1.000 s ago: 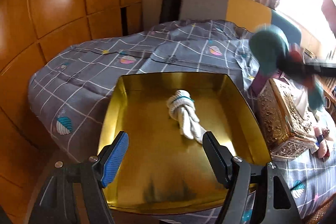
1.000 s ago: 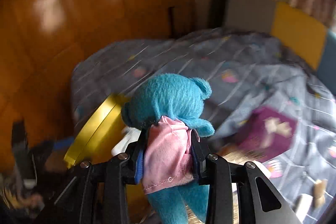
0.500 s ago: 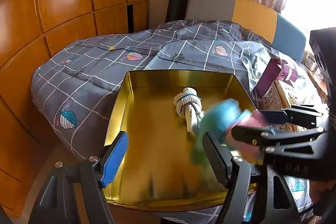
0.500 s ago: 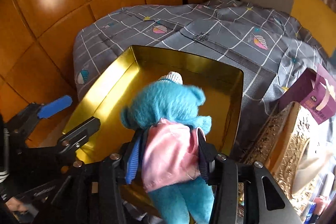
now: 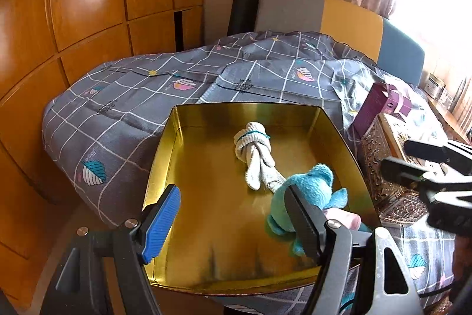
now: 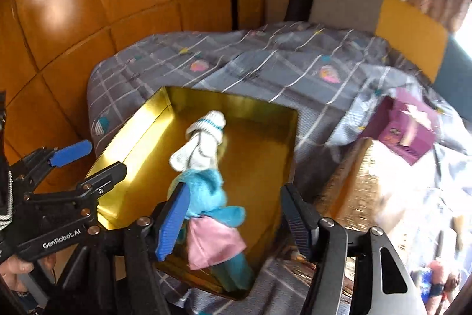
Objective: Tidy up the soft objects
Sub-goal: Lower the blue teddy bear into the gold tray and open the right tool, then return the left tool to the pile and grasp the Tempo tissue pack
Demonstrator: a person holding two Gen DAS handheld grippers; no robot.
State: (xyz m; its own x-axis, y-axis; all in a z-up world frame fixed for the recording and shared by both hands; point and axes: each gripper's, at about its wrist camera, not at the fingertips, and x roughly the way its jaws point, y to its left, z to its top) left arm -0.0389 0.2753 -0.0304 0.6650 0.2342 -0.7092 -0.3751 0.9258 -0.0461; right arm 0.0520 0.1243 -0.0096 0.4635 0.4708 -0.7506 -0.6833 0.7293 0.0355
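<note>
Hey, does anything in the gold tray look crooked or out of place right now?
Slightly. The blue teddy lies tipped on its side in the gold tray, legs over the near rim, head against the knotted white sock. Nothing looks spilled or damaged.

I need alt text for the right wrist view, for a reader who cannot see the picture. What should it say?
A blue plush bear in a pink dress lies in a gold tin tray on a bed, between the open jaws of the right gripper. A knotted white sock lies just beyond it, and the left gripper hovers at the tray's left edge.
</note>
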